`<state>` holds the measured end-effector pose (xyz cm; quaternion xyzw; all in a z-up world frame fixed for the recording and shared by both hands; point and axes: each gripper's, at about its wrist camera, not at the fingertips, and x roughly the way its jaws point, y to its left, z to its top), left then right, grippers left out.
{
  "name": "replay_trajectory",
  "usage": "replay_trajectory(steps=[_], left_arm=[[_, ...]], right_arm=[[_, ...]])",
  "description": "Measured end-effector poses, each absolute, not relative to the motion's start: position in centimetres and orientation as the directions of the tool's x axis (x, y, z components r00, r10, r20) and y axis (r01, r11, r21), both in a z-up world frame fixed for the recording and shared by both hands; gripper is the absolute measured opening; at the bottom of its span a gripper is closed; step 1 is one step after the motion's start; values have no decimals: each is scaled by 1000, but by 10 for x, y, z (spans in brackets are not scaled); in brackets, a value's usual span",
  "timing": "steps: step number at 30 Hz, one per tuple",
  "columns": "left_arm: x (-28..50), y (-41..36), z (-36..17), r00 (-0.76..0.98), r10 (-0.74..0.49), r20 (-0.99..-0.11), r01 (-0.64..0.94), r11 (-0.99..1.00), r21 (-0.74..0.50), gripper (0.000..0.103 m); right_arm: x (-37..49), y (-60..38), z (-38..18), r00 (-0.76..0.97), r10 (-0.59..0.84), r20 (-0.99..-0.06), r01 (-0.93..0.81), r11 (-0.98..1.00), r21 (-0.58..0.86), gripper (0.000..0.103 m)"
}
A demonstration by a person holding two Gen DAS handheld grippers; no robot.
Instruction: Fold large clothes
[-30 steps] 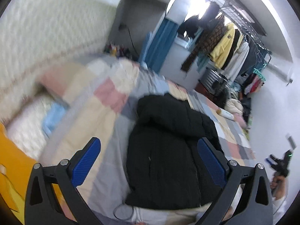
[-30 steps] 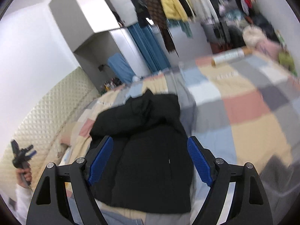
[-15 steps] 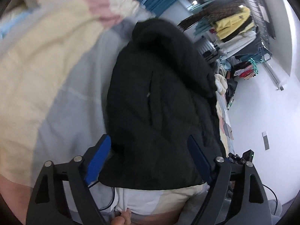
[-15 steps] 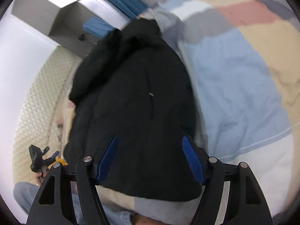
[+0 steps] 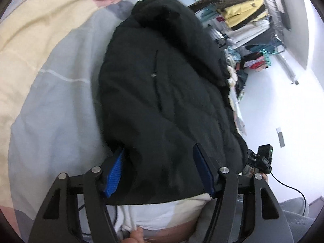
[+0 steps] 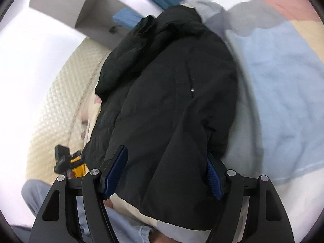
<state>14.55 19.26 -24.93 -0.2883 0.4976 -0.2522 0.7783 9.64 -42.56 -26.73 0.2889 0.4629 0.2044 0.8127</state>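
A large black padded jacket [image 5: 162,85] lies partly folded on the patchwork bedspread [image 5: 50,93], hood end far from me. My left gripper [image 5: 160,172] is open, its blue-padded fingers straddling the jacket's near hem at the left corner. The jacket also fills the right wrist view [image 6: 172,101]. My right gripper [image 6: 164,174] is open and straddles the near hem at the right corner. The right gripper's body shows in the left wrist view [image 5: 261,158], and the left gripper's in the right wrist view [image 6: 62,160].
The bed's near edge is just below both grippers. A quilted cream headboard [image 6: 60,105] stands on the left. A rack of hanging clothes [image 5: 247,14] is beyond the bed. A cable [image 5: 291,190] trails from the right gripper.
Both grippers have dropped down and forward from above the bed to the jacket's near hem. Their fingers now sit around the fabric, still open.
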Motion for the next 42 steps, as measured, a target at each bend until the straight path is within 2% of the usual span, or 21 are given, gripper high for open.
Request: replay_trajectory(steps=[3, 5, 7, 13, 15, 17, 19, 20, 22, 23, 24, 25, 28, 34, 42], left_arm=[[152, 191, -263, 359, -636, -683, 60, 746, -663, 66], [152, 192, -272, 343, -650, -678, 45, 732, -679, 68], [151, 192, -273, 353, -658, -665, 23, 717, -697, 68], [134, 192, -246, 426, -754, -501, 100, 589, -802, 68], [135, 187, -242, 429, -749, -506, 110, 599, -793, 68], [140, 183, -247, 405, -727, -554, 89, 635, -767, 67], [144, 178, -254, 378, -695, -612, 52, 676, -735, 57], [146, 178, -256, 372, -689, -622, 40, 682, -731, 53], [146, 181, -256, 366, -683, -633, 12, 683, -730, 34], [145, 184, -254, 369, -684, -630, 8, 680, -733, 29], [144, 186, -248, 375, -685, -625, 9, 677, -736, 20], [143, 188, -242, 382, -687, -618, 14, 672, -740, 15], [139, 192, -218, 410, -697, -589, 35, 657, -753, 9], [144, 189, -152, 498, -712, -495, 99, 614, -783, 6], [144, 213, -82, 577, -694, -430, 148, 607, -781, 5]], right_arm=[[104, -422, -288, 442, 552, -707, -27, 796, 605, 71], [107, -423, -297, 428, 545, -721, -20, 803, 595, 72], [110, -422, -299, 426, 571, -702, -25, 783, 622, 72], [106, -414, -261, 452, 682, -575, -183, 701, 689, 71], [108, -411, -256, 455, 682, -573, -206, 707, 677, 70], [114, -411, -266, 431, 656, -619, -166, 732, 661, 70], [118, -406, -278, 399, 612, -683, -130, 775, 619, 64], [117, -405, -284, 392, 597, -700, -122, 788, 603, 58], [116, -406, -285, 391, 586, -710, -101, 794, 599, 42], [115, -407, -279, 403, 575, -712, -95, 800, 593, 23], [113, -409, -271, 421, 575, -701, -98, 798, 595, 15], [106, -412, -261, 438, 577, -689, -110, 795, 596, 13], [98, -415, -231, 476, 581, -660, -152, 794, 589, 10], [94, -417, -155, 562, 598, -571, -228, 776, 588, 8], [80, -421, -84, 626, 601, -498, -289, 771, 567, 7]])
